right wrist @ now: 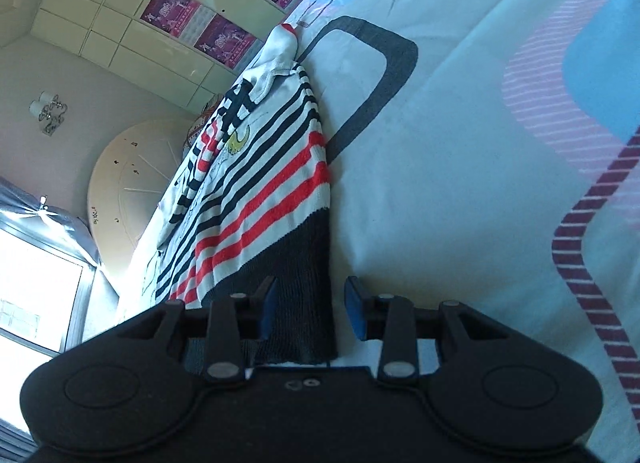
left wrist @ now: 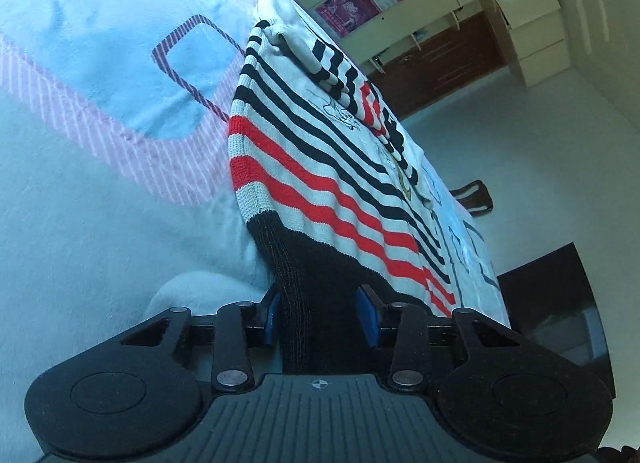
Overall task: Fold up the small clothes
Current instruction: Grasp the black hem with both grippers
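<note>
Sweater (left wrist: 320, 151): striped knit in black, red and white, spread on the bedsheet (left wrist: 100, 103), its black ribbed hem nearest both of my cameras.
Left gripper (left wrist: 320, 311): I see one corner of the hem between the blue pads (left wrist: 273, 311). One pad touches the knit; a narrow gap shows at the other, so it is not clamped.
Right gripper (right wrist: 310, 303): the other hem corner lies between the fingers, against one pad (right wrist: 269, 305), with sheet showing before the opposite one.
Background: cabinets (right wrist: 100, 23) carrying purple posters.
</note>
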### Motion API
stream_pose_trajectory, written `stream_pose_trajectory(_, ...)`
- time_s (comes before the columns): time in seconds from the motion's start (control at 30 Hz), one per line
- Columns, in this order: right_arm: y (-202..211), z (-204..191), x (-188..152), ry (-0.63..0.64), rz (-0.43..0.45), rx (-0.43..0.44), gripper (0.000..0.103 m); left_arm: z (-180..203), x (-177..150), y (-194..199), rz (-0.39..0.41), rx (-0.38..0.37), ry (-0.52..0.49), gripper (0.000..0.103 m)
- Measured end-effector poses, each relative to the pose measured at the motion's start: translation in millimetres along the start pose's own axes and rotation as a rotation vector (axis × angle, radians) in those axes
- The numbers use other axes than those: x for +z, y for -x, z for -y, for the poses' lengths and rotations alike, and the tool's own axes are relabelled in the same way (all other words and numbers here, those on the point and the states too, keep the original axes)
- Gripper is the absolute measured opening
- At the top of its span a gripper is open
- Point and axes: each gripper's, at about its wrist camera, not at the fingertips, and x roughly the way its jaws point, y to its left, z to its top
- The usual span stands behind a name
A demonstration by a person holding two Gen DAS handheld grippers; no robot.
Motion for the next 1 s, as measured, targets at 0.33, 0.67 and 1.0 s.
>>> stream_pose_trajectory(0.33,-21,-10,5,0.071,-0.044,0.026,0.032,10,4,-6,-0.027,0.005,-0.087,0.041)
stream_pose_trajectory(0.67,-37,-16,11,0.106,-0.063,-0.033,0.006,10,7,-16,0.017,0.081,-0.100,0.006)
stream_pose_trajectory(1.0,-25,-17,14,0.177,-0.039,-0.074,0.005,-6,-1,9,0.086,0.113,-0.102,0.005)
